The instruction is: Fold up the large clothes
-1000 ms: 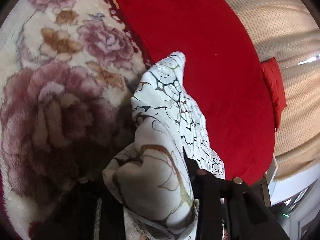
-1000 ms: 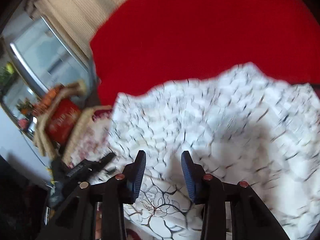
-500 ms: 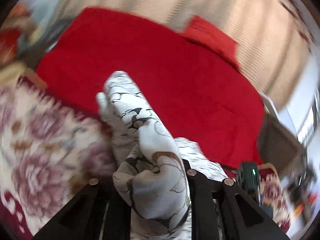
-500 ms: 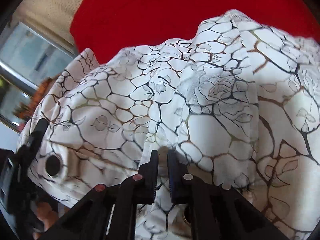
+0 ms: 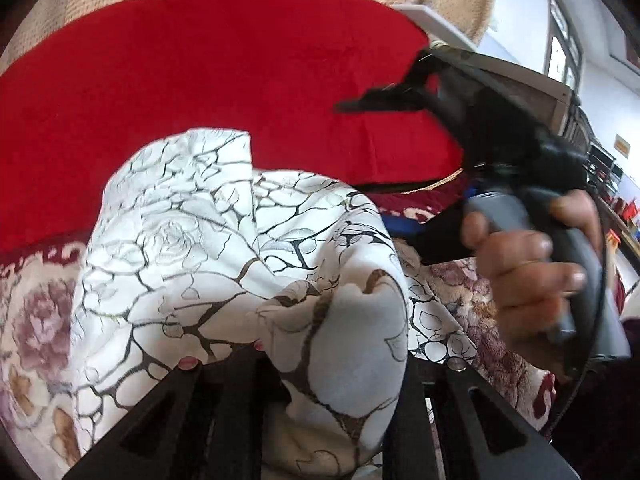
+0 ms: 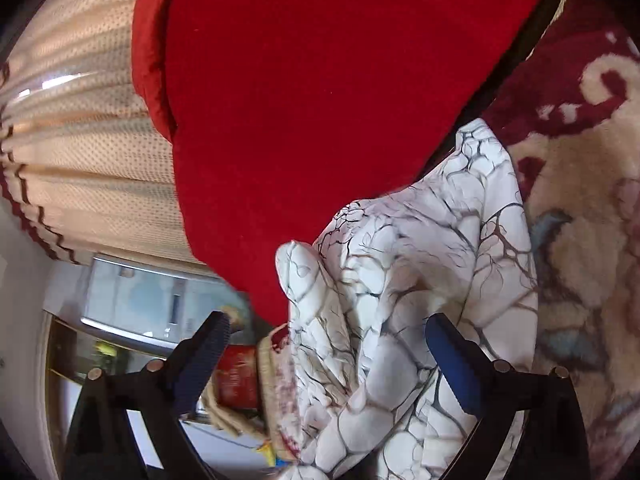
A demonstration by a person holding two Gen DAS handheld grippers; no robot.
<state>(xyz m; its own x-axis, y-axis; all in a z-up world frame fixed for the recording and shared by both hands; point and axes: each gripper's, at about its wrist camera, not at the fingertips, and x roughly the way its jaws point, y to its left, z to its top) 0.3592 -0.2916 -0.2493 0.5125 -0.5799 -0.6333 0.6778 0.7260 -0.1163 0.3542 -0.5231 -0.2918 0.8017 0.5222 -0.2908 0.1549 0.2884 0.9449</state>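
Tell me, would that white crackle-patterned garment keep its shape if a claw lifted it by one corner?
Probably not. The white garment bunches and droops in soft folds around the left claw that pinches it, so it looks floppy. It seems light, since one small pinch holds a fold up. It lies rumpled between the open right claw, whose jaws have just opened, so it may slump further.

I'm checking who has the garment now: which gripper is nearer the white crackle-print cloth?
Left. The left gripper is clamped on the white crackle-print cloth; the right gripper, jaws just opened wide, straddles its folds without pressing.
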